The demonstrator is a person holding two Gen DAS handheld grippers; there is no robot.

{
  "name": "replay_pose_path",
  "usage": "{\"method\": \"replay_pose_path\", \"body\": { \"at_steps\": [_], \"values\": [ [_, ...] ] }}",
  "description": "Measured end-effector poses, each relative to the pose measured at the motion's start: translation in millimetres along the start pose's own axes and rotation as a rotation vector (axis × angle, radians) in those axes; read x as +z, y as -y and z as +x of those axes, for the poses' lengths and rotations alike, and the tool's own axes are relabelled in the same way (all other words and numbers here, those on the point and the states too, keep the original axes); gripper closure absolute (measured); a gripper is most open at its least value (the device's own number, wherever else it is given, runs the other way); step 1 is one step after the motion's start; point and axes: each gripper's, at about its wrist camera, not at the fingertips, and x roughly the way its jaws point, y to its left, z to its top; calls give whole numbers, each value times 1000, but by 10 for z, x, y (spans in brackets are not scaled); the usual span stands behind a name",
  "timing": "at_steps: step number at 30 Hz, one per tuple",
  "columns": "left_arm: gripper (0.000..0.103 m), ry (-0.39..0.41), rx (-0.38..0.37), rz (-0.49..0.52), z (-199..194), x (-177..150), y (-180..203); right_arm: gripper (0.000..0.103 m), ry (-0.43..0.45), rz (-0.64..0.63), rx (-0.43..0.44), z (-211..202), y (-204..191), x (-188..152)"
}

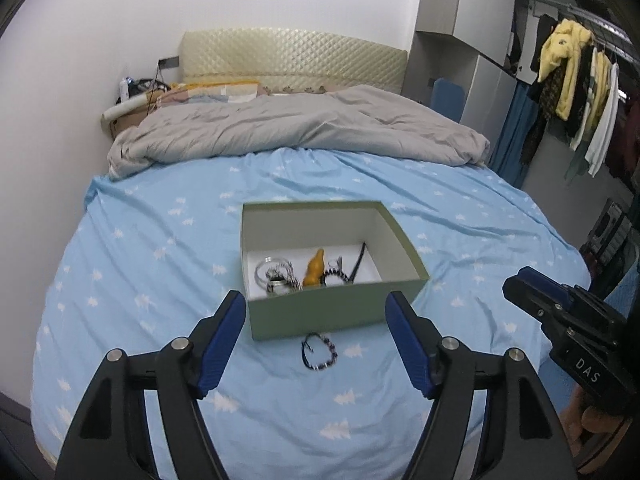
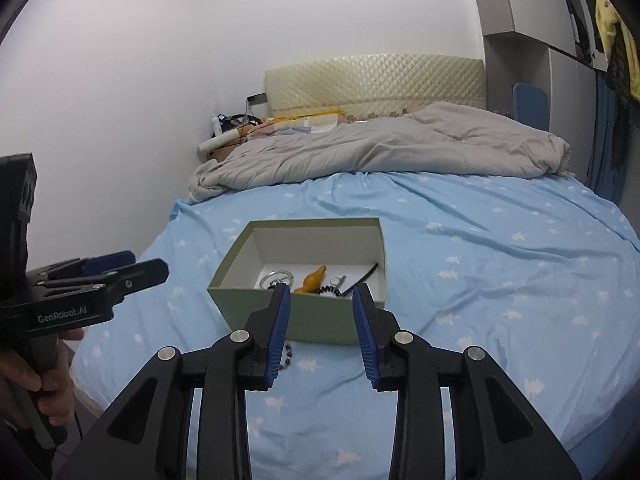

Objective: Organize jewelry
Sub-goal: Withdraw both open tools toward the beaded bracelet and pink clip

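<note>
A green open box [image 1: 320, 316] [image 2: 316, 320] stands on the blue bed sheet. It holds silver bangles [image 1: 276, 276], an orange carved piece [image 1: 315, 268] [image 2: 312, 280], a dark beaded bracelet [image 1: 334, 276] and a black strip [image 1: 359, 262]. A dark beaded bracelet [image 1: 319, 352] lies on the sheet just in front of the box; part of it shows in the right wrist view [image 2: 287, 356]. My left gripper [image 1: 318, 308] is open and empty, above that bracelet. My right gripper [image 2: 322, 300] is open and empty, in front of the box.
A grey duvet [image 1: 300, 128] is bunched at the far end of the bed below a cream headboard [image 1: 292, 60]. Clutter sits on a bedside stand [image 1: 132, 100] at the far left. Clothes [image 1: 576, 92] hang on a rack at the right.
</note>
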Motion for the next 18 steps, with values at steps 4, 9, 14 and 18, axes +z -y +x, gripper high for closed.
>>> {"method": "replay_pose_path", "body": {
  "at_steps": [4, 9, 14, 18],
  "values": [
    [30, -2, 19, -5, -19, -210, 2, 72, -3, 3, 10, -55, 14, -252],
    [30, -6, 25, -23, -30, -417, 11, 72, -33, 23, 16, -64, 79, -544],
    [30, -32, 31, -56, 32, -638, -27, 72, -53, 29, 6, -91, 134, -792],
    [30, -67, 30, -82, 169, -799, -74, 72, -81, 41, -1, -41, 168, -927]
  ]
}}
